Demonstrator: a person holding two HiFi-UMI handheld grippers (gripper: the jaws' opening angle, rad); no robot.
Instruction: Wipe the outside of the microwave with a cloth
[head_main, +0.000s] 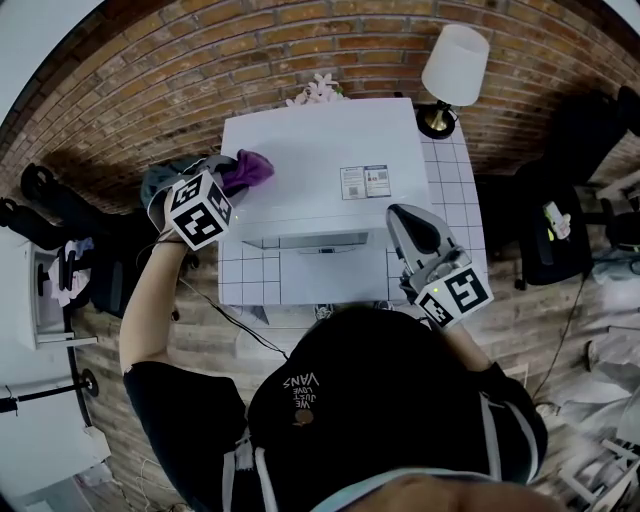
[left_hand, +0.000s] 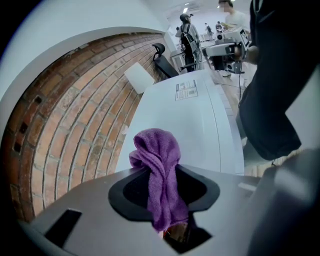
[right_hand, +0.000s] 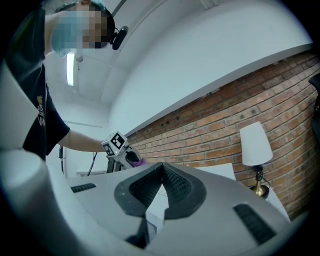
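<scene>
The left gripper (head_main: 228, 176) is clamped on the purple cloth (head_main: 255, 165), a bunched wad at the far left edge of the white microwave (head_main: 320, 150) top; the right gripper (head_main: 405, 222), closed and empty, hangs by the near right corner; pinched so narrowly, the cloth could slip free under a drag, or wipe only a thin stripe.

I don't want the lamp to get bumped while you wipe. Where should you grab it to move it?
On the lamp, probably the thin stem, between the white shade and brass base. Come in level from the front: the brick wall is behind and the microwave beside. It stands upright, and the shade looks too wide.
</scene>
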